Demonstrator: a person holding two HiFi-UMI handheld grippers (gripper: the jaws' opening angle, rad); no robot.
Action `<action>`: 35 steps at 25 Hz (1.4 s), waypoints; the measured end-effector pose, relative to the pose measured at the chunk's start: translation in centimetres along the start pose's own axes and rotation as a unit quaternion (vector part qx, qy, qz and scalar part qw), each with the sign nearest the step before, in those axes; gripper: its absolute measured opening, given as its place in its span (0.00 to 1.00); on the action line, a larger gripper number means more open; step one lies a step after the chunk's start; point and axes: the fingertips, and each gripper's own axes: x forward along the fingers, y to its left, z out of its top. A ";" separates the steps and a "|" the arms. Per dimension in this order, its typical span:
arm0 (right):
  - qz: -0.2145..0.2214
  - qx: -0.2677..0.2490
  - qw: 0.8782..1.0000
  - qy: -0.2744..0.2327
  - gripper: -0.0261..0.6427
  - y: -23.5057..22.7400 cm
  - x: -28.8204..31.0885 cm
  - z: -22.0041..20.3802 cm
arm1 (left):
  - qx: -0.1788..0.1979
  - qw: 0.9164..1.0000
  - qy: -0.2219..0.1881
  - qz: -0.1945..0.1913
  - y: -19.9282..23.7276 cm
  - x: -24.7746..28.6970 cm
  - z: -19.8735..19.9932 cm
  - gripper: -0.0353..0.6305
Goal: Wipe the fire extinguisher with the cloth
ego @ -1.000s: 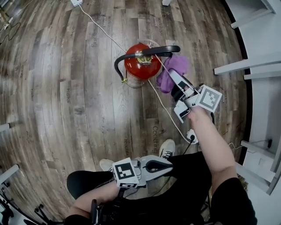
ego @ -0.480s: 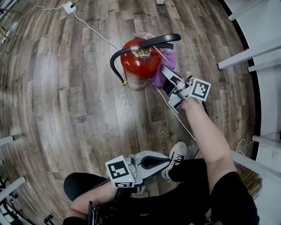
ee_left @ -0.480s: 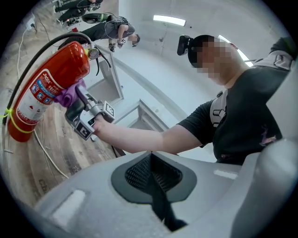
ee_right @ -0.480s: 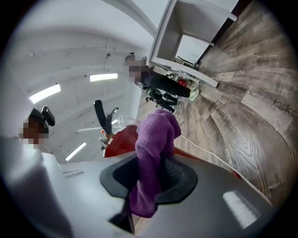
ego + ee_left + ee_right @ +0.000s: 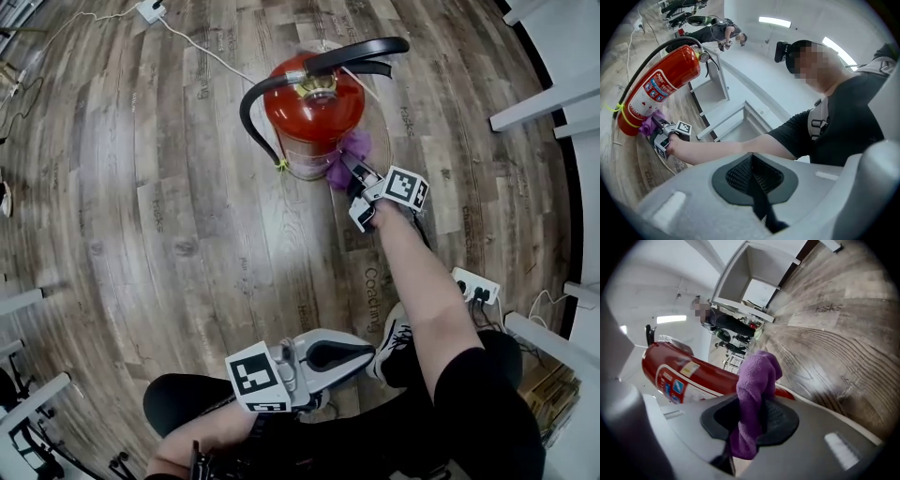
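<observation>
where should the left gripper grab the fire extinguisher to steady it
Probably the black carry handle on top of the fire extinguisher, from above. It is a slim bar jutting sideways, while the red body looks too wide and round for the jaws. The hose hangs down one side and the right gripper holds the cloth low on another. The left gripper, now shut, must open first.

Lab-like workspace, plank floor, white tables

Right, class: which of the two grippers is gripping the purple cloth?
The right gripper, down beside the red fire extinguisher, is shut on the cloth; the left gripper is shut, empty.
</observation>
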 end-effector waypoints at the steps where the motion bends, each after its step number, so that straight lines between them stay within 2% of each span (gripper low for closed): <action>1: -0.019 0.000 1.000 0.007 0.17 -1.1 0.3 -0.5 | -0.002 1.000 -0.003 0.005 0.0 -0.2 -0.1 0.05; 5: -0.081 0.004 0.996 0.032 0.17 -4.8 1.0 -2.6 | -0.001 1.000 -0.006 0.016 -0.2 -0.8 -0.2 0.05; 9: -0.076 0.022 0.997 0.021 0.17 -5.6 1.2 -2.8 | -0.002 1.000 -0.012 0.021 0.1 -1.2 0.1 0.05; 12: -0.071 0.023 0.997 0.030 0.17 -5.3 1.2 -2.4 | -0.011 1.000 -0.008 0.024 0.7 -1.2 -0.3 0.05; 14: -0.061 -0.009 0.997 0.050 0.17 -3.9 1.0 -1.2 | -0.012 1.000 -0.006 0.023 0.9 -1.0 -0.4 0.05; 15: -0.050 -0.042 0.996 0.064 0.17 -2.5 1.0 -0.1 | -0.013 1.000 -0.006 0.021 1.0 -1.0 -0.3 0.05; 16: -0.036 -0.089 0.992 0.083 0.17 -0.6 1.1 1.3 | -0.014 1.000 -0.007 0.018 1.0 -0.8 -0.2 0.05; 17: -0.022 -0.149 0.983 0.106 0.17 1.6 1.2 2.8 | -0.015 1.000 -0.007 0.015 1.0 -0.7 -0.1 0.05; 18: -0.009 -0.218 0.967 0.130 0.17 4.2 1.2 4.3 | -0.015 1.000 -0.007 0.012 0.9 -0.5 0.0 0.05; 19: 0.004 -0.292 0.944 0.152 0.17 6.9 1.1 5.8 | -0.014 1.000 -0.006 0.009 0.9 -0.4 0.1 0.05; 21: 0.025 -0.433 0.884 0.177 0.17 12.5 0.8 8.2 | -0.014 1.000 -0.004 0.006 0.9 -0.3 0.2 0.05; 22: 0.033 -0.499 0.846 0.184 0.17 15.0 0.6 9.0 | -0.013 1.000 -0.004 0.006 1.0 -0.3 0.3 0.05; 23: 0.038 -0.564 0.803 0.189 0.17 17.3 0.4 9.5 | -0.012 1.000 -0.004 0.007 1.1 -0.2 0.4 0.05; 25: 0.035 -0.676 0.712 0.189 0.17 20.5 -0.1 10.2 | -0.012 1.000 -0.005 0.010 1.3 -0.2 0.5 0.05; 26: 0.031 -0.716 0.674 0.182 0.17 21.7 -0.3 10.5 | -0.013 1.000 -0.005 0.012 1.3 -0.2 0.5 0.05; 27: 0.027 -0.741 0.648 0.173 0.17 22.6 -0.5 10.8 | -0.013 1.000 -0.006 0.014 1.4 -0.3 0.5 0.05; 28: 0.026 -0.756 0.634 0.162 0.17 23.3 -0.5 11.2 | -0.013 1.000 -0.006 0.017 1.4 -0.4 0.5 0.05; 30: 0.028 -0.767 0.623 0.150 0.17 24.0 -0.2 11.8 | -0.013 1.000 -0.008 0.023 1.6 -0.5 0.4 0.05; 35: 0.030 -0.785 0.585 0.201 0.17 20.4 1.7 9.8 | -0.012 0.999 -0.013 0.048 2.2 -0.9 0.0 0.05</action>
